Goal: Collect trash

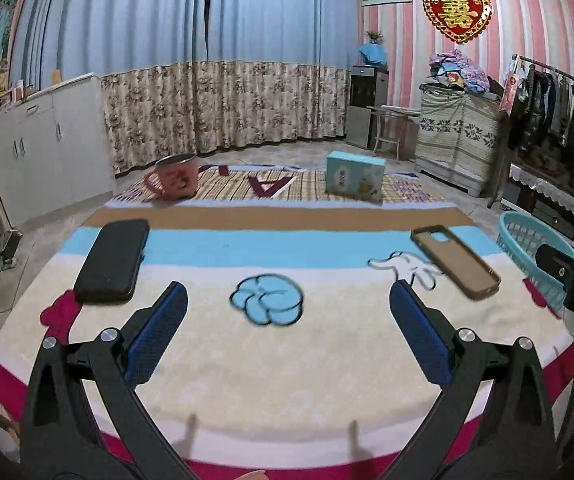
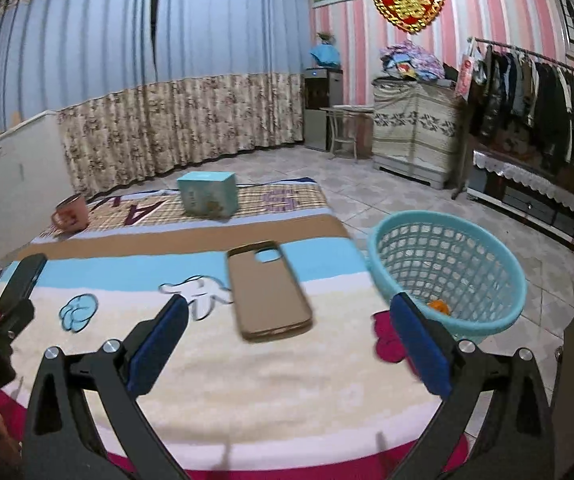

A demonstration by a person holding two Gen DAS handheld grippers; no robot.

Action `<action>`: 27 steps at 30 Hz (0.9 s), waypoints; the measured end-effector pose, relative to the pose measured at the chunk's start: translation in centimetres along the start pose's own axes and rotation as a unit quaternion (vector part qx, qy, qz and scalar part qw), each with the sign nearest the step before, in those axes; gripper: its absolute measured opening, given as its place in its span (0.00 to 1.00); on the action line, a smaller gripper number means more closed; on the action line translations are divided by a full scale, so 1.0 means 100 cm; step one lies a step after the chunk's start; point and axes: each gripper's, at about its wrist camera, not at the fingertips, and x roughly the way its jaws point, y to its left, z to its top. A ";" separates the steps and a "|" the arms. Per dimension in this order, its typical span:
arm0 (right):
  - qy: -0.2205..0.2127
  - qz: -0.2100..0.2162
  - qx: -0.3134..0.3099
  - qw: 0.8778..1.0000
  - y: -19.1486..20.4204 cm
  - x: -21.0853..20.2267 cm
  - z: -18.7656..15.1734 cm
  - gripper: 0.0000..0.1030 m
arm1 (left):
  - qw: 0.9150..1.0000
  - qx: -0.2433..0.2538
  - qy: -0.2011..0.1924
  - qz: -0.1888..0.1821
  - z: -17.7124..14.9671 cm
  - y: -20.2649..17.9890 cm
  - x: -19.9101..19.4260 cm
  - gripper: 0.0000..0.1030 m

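- A light-blue mesh basket [image 2: 447, 272] stands on the tiled floor just beside the table's right edge; a small orange scrap [image 2: 439, 306] lies in its bottom.
- Both tools hover low over the cartoon-print towel [image 1: 279, 360], empty.
- The left gripper [image 1: 287, 300] is spread wide; so is the right gripper [image 2: 287, 312], basket just beyond its right finger.

Teal mesh basket [image 2: 467, 240], tan phone case [image 2: 269, 296]

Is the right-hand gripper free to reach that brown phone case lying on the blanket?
Probably yes: the right gripper is open and empty, with only bare blanket between it and the brown phone case.
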 end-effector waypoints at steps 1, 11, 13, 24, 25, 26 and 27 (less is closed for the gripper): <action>-0.004 0.001 -0.004 1.000 0.005 -0.002 -0.003 0.96 | 1.000 0.003 0.000 0.003 -0.003 0.003 -0.001 0.95; 0.003 0.002 -0.020 1.000 0.033 -0.002 -0.037 0.96 | 1.000 -0.001 0.013 0.010 -0.018 0.026 0.008 0.95; 0.003 -0.003 -0.027 1.000 0.034 -0.003 -0.039 0.96 | 1.000 -0.008 0.012 -0.004 -0.017 0.027 0.007 0.95; -0.030 -0.014 -0.044 0.998 0.039 -0.024 -0.035 0.96 | 1.000 -0.011 -0.016 -0.022 -0.016 0.019 -0.009 0.95; -0.031 -0.013 -0.042 0.999 0.040 -0.026 -0.033 0.96 | 0.999 -0.012 -0.019 -0.022 -0.015 0.020 -0.011 0.95; -0.033 -0.013 -0.041 0.999 0.040 -0.028 -0.032 0.96 | 0.999 -0.013 -0.023 -0.022 -0.014 0.020 -0.014 0.95; -0.034 -0.014 -0.041 0.998 0.041 -0.029 -0.031 0.96 | 0.999 -0.012 -0.026 -0.022 -0.013 0.020 -0.016 0.95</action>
